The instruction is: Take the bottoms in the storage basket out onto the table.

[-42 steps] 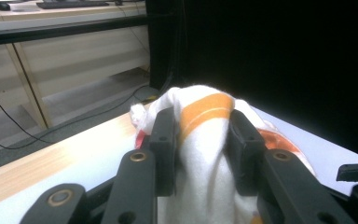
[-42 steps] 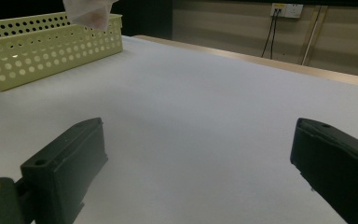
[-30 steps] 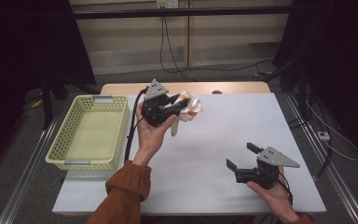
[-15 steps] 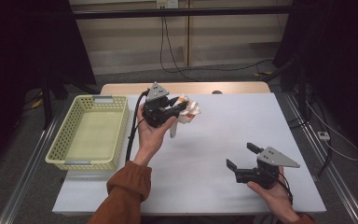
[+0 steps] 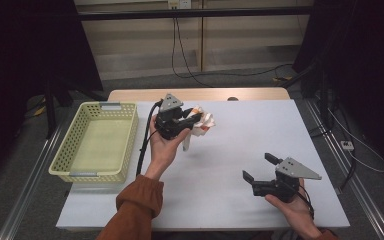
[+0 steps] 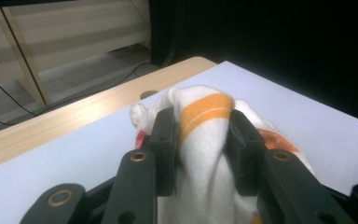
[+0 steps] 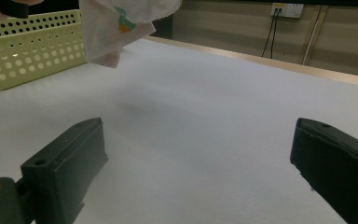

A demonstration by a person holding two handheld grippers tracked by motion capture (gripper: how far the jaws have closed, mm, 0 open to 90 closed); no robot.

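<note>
i see the white surface [image 5: 220, 165] with the yellow basket [image 5: 97, 142] at its left edge. my left gripper [image 5: 182, 119] pinches a white, orange-striped sock [image 5: 202, 122] above the surface — carry step; next, swing left and release over the basket. right gripper [image 5: 261, 167] rests spread, empty.

Lab or recording studio setup, not a home. White-covered table [image 5: 230, 200] on a plain wooden top, metal floor rails [image 5: 25, 190] at 9 and 3 o'clock, black curtains [image 5: 25, 45] both sides, loose cables [image 5: 220, 72] on grey carpet at 12 o'clock, wall socket [image 5: 179, 4] above, pale panel wall behind.
</note>
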